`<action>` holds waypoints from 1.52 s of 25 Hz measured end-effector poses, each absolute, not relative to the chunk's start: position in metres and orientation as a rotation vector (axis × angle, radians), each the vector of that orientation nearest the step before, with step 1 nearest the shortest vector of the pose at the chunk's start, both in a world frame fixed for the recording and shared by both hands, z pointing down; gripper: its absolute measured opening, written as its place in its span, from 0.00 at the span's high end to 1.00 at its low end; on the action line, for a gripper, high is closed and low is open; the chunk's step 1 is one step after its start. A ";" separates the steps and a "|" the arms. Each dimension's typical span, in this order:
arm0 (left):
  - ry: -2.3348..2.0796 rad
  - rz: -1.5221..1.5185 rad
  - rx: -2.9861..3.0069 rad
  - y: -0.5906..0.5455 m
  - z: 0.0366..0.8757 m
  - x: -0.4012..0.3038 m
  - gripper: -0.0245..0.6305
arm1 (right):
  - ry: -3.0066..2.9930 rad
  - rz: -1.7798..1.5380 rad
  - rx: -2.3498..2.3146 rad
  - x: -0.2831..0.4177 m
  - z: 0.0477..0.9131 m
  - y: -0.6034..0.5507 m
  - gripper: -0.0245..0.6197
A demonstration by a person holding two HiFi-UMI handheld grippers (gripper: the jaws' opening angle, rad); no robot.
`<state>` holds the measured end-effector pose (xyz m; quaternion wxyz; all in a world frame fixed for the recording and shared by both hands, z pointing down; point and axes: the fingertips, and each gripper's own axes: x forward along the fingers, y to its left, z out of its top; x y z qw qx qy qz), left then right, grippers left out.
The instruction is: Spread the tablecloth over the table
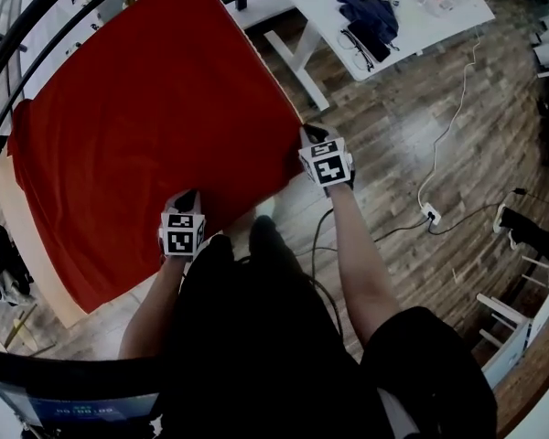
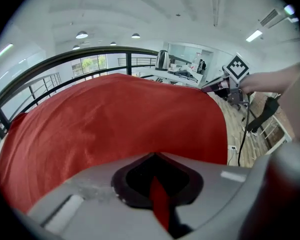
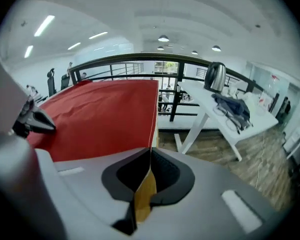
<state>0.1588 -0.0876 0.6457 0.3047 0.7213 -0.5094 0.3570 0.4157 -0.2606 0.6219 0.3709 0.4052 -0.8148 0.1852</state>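
Note:
A red tablecloth [image 1: 156, 108] lies spread over the table, whose bare tan edge [image 1: 35, 245] shows at the lower left. My left gripper [image 1: 185, 199] is shut on the cloth's near edge. In the left gripper view a red fold [image 2: 159, 199] is pinched between the jaws, and the cloth [image 2: 120, 119] stretches away. My right gripper [image 1: 311, 137] is shut on the near right corner. The right gripper view shows the cloth's thin edge with its tan underside [image 3: 145, 194] clamped in the jaws. The cloth [image 3: 105, 116] runs off to the left there.
A white table [image 1: 439, 16] with dark clothing [image 1: 366, 12] and a kettle [image 3: 216, 77] stands to the right. A black railing [image 1: 37, 39] curves behind the red table. Cables and a power strip [image 1: 430, 213] lie on the wooden floor. A white frame [image 1: 508, 323] is at lower right.

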 end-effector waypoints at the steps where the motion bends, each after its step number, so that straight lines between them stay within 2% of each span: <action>1: -1.363 0.941 1.924 -0.092 0.642 0.166 0.95 | -2.090 0.412 1.020 0.421 0.619 -0.272 0.94; 5: -1.348 0.913 2.038 -0.116 0.631 0.214 0.96 | -2.109 0.219 0.953 0.428 0.614 -0.307 0.93; 6: -1.323 0.925 2.065 -0.121 0.630 0.227 0.95 | -2.126 0.232 0.948 0.429 0.613 -0.311 0.89; 7: -1.297 0.940 2.088 -0.124 0.631 0.239 0.96 | -2.144 0.273 0.962 0.433 0.612 -0.310 0.78; 8: -1.275 0.952 2.104 -0.125 0.633 0.249 0.95 | -2.163 0.340 0.992 0.441 0.611 -0.305 0.77; 10: -1.240 0.962 2.118 -0.126 0.638 0.266 0.95 | -2.208 0.515 1.043 0.458 0.612 -0.279 0.77; 12: -1.216 0.965 2.120 -0.126 0.642 0.277 0.95 | -2.239 0.635 1.032 0.464 0.620 -0.244 0.84; 15: -1.182 0.983 2.131 -0.123 0.643 0.287 0.95 | -2.218 0.757 1.013 0.469 0.644 -0.205 0.82; 17: -1.155 0.979 2.150 -0.121 0.644 0.296 0.95 | -2.217 0.834 1.035 0.473 0.653 -0.198 0.77; 20: -1.101 1.001 2.187 -0.119 0.643 0.308 0.96 | -2.237 0.912 1.029 0.473 0.656 -0.202 0.77; 23: -1.079 1.007 2.180 -0.115 0.648 0.315 0.95 | -2.246 0.881 0.981 0.475 0.655 -0.203 0.83; 25: -1.068 1.003 2.173 -0.113 0.649 0.319 0.95 | -2.245 0.874 0.980 0.484 0.654 -0.204 0.92; 26: -1.061 1.005 2.173 -0.112 0.650 0.320 0.95 | -2.238 0.866 0.980 0.489 0.653 -0.204 0.93; 32: -1.038 1.022 2.187 -0.106 0.652 0.318 0.95 | -2.079 0.595 0.938 0.519 0.650 -0.197 0.89; 35: -1.059 0.994 2.179 -0.105 0.654 0.316 0.95 | -2.152 0.583 0.990 0.506 0.631 -0.197 0.87; 38: -1.085 0.967 2.174 -0.107 0.653 0.312 0.95 | -2.253 0.660 0.984 0.473 0.618 -0.188 0.91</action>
